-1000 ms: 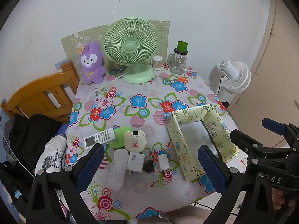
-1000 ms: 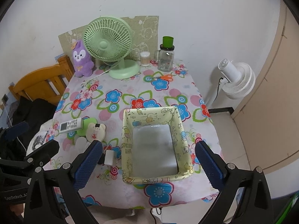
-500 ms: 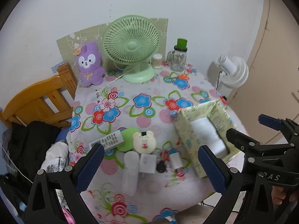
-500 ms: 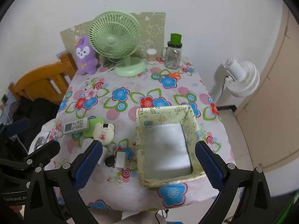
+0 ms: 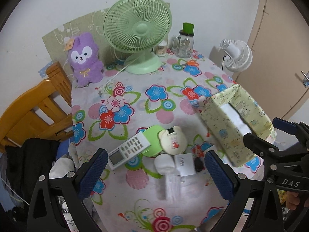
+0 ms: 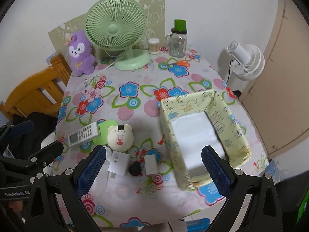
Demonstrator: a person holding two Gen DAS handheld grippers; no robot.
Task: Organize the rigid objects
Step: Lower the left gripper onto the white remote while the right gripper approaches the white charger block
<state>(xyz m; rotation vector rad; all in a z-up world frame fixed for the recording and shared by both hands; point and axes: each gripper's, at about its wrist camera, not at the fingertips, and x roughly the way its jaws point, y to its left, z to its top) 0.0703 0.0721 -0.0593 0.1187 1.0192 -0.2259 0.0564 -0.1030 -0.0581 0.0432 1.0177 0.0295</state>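
Through my left wrist camera, my left gripper (image 5: 154, 171) hangs above the near edge of the flowered table (image 5: 135, 89), jaws spread wide with nothing between them. Below lies a cluster of small things: a white remote (image 5: 129, 150) resting partly on a green round case (image 5: 152, 135), a cream bear-shaped gadget (image 5: 172, 140) just beside it, a white 45W charger (image 5: 184, 164), a small black piece (image 5: 198, 164) and a clear cylinder (image 5: 170, 176), blurred. To the right stands the yellow patterned box (image 5: 227, 135), open at the top; my right gripper (image 5: 270, 137) shows just past it.

Through my right wrist camera, my right gripper (image 6: 153, 169) also stands wide and holds nothing. The box (image 6: 173, 135) sits ahead and to the right, nothing inside. The charger (image 6: 119, 162), black piece (image 6: 135, 169) and a second white plug (image 6: 151, 164) lie between my fingers (image 6: 92, 166). A green fan (image 6: 115, 27), purple plush (image 6: 80, 54) and glass jar (image 6: 178, 42) line the far edge.
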